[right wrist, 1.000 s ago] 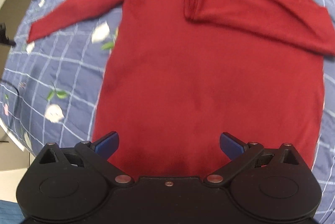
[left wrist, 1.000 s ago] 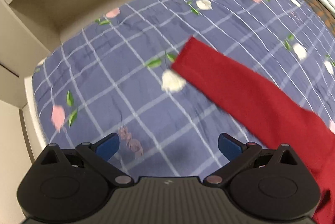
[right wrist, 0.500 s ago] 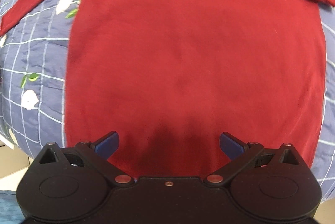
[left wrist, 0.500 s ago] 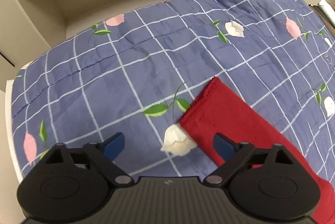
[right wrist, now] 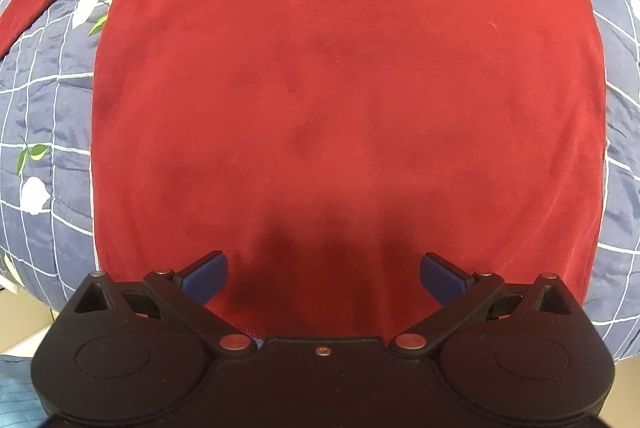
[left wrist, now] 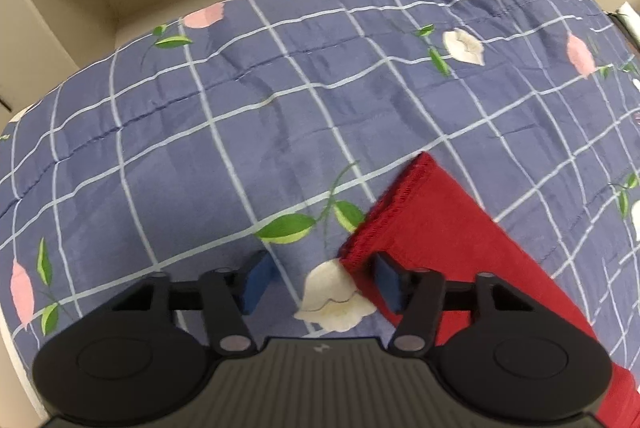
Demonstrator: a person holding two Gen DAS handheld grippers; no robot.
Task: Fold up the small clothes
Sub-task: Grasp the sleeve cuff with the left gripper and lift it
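The left gripper [left wrist: 322, 282] is hovering with fingers parted at the cuff [left wrist: 384, 216] of the red sweater [right wrist: 344, 100], lying on the checked bedspread [left wrist: 240, 132]. Only the right view is showing the sweater's body, where the right gripper [right wrist: 323, 276] is hanging wide open over its hem.

Even indoor light, no glare; fisheye bending curves the edges (corners go black), mild blur throughout, and a soft shadow darkens the red sweater [right wrist: 344, 100].

A bed covered by a blue checked quilt [right wrist: 44, 100] printed with flowers carries a red long-sleeved top [right wrist: 344, 88] spread flat ahead of the right gripper, its outstretched sleeve [left wrist: 452, 228] ending just ahead of the left gripper.
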